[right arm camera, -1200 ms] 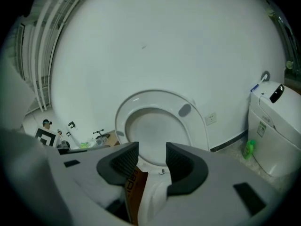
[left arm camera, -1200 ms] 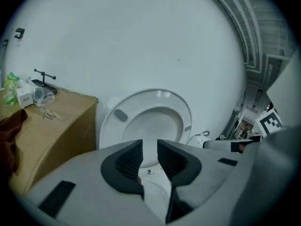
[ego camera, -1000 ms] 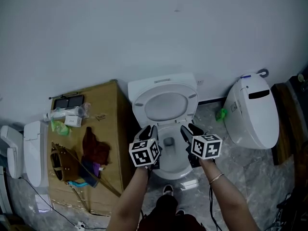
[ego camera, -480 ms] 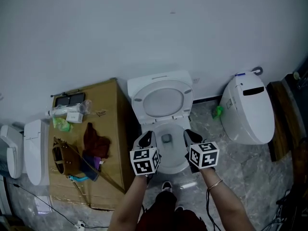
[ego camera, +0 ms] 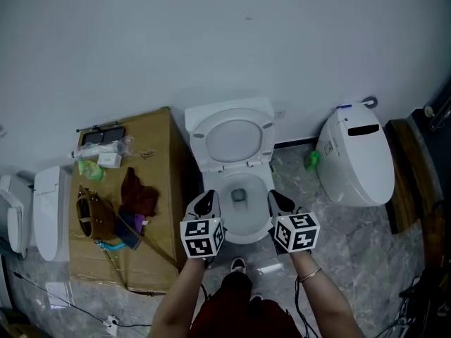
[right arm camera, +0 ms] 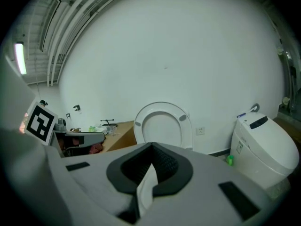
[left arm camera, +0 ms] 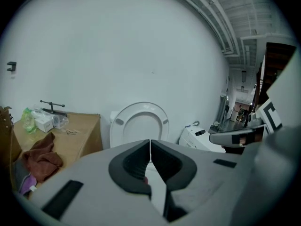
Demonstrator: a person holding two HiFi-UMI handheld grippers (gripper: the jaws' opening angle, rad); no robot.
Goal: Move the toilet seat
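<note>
The white toilet seat (ego camera: 232, 139) stands raised against the cistern, above the open bowl (ego camera: 240, 220). It also shows upright in the left gripper view (left arm camera: 139, 125) and the right gripper view (right arm camera: 162, 122). My left gripper (ego camera: 206, 204) hovers at the bowl's front left, and my right gripper (ego camera: 277, 201) hovers at its front right. Neither touches the toilet. The left gripper's (left arm camera: 150, 144) jaws have just been closing and meet with nothing between them. The right gripper's (right arm camera: 151, 149) jaws have also just been closing and are shut on nothing.
A cardboard box (ego camera: 151, 153) left of the toilet carries a brown bag (ego camera: 95, 220), dark red cloth (ego camera: 139, 197) and small packets. A second white toilet (ego camera: 356, 164) stands at the right, with a green item (ego camera: 311, 160) beside it. Another white unit (ego camera: 44, 213) lies far left.
Both grippers have drawn back from the sides of the bowl rim toward the person. The seat stays upright throughout.
</note>
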